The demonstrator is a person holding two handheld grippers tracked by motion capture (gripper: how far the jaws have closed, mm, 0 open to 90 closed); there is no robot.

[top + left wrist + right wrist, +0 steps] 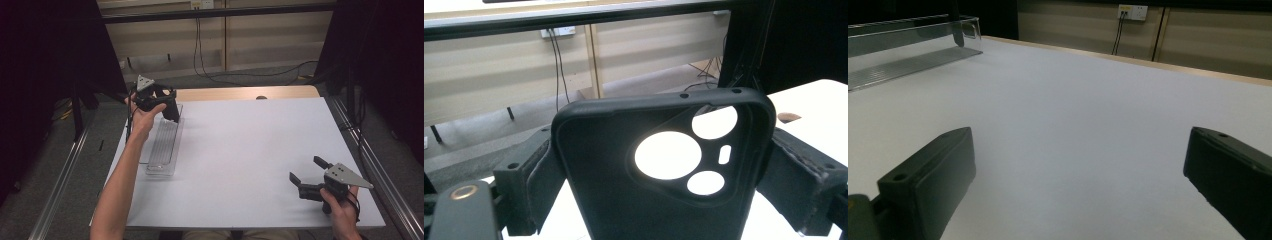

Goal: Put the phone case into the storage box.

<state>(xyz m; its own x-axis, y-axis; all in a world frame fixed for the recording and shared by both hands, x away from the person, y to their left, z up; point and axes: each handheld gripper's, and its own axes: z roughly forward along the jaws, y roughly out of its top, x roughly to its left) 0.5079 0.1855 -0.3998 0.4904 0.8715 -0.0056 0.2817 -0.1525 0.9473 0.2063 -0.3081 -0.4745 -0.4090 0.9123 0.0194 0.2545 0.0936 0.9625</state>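
High view — left hand-held gripper point(167, 107) clamps phone case point(170, 111); right hand-held gripper point(308, 172) gapes wide.

The left arm point(120, 175) reaches far forward, bare to the elbow. Its hand point(141, 120) holds the left gripper point(167, 107) up high, and the jaws are squeezed tight. The right hand point(342, 207) stays low and near, holding the right gripper point(307, 170) with jaws wide apart.

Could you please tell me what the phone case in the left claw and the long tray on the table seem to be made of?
Phone case: looks like soft matte black rubber or silicone, with dull, glare-free surface and rounded moulded edges. Tray: probably clear hard plastic, since the table shows through it and its ribbed floor catches light.
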